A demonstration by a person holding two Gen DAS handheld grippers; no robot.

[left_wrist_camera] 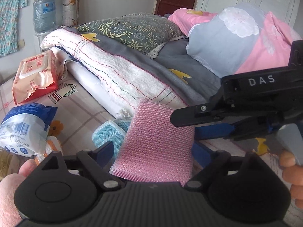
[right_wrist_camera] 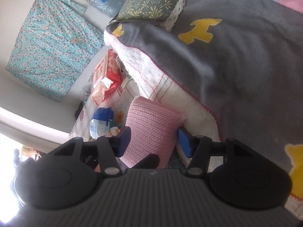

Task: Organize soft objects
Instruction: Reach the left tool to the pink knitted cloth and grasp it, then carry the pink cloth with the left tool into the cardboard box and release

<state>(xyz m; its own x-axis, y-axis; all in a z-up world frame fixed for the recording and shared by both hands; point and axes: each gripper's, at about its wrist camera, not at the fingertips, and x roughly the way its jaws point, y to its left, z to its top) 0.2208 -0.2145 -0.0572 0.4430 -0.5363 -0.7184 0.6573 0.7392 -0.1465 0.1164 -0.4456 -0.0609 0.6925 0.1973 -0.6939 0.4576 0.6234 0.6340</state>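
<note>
A pink textured cloth is folded and held upright between both grippers. My left gripper has its blue pads on either side of the cloth and is shut on it. My right gripper is rolled on its side and is also shut on the pink cloth. It enters the left wrist view from the right. A light blue cloth lies on the table under the pink one. An orange and white cloth lies at the lower left.
A bed with a grey blanket, a white fleece layer, a green leaf pillow and a pink quilt lies ahead. A wet-wipes pack and a blue and white bag sit on the patterned tablecloth.
</note>
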